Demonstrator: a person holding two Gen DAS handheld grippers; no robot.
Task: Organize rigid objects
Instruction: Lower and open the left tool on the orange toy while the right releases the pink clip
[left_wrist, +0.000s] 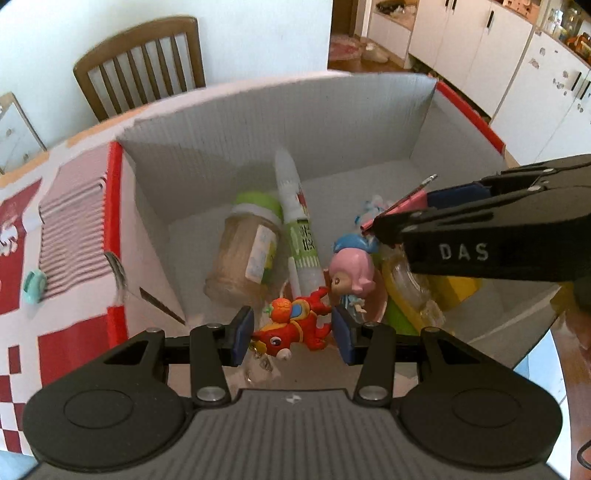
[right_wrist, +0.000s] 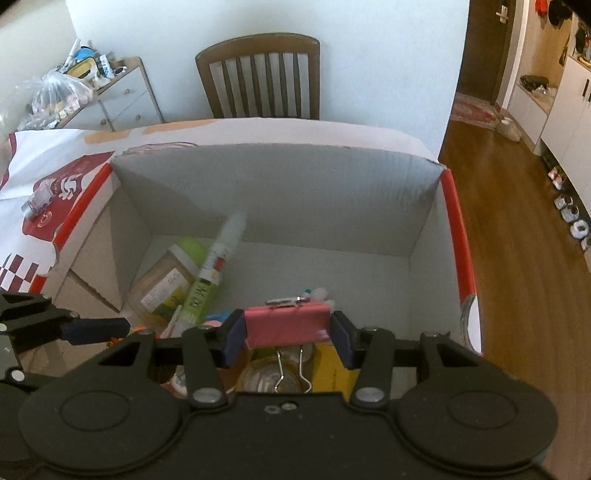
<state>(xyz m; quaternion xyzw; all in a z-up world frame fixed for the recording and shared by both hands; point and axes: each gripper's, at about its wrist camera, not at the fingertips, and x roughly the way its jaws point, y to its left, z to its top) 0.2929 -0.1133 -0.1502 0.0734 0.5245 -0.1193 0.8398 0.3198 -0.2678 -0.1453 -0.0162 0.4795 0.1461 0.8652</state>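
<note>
Fingers of the left gripper clamped a red plastic fish toy; the right gripper pinched a pink metal binder clip. Both hung over the open white cardboard box, so releasing low, over bare floor beside the glue bottle, seemed wisest.

This is a home, in a dining area that opens onto a hallway. A wooden dining chair with a slatted back stands against a plain pale wall. White cupboards with dark handles line the far side, with jars and bottles on top. The floor is brown wood, and a patterned rug lies by a doorway. A small drawer unit beside the chair is piled with bags and household clutter. Shoes sit in a row along the cupboards.
</note>
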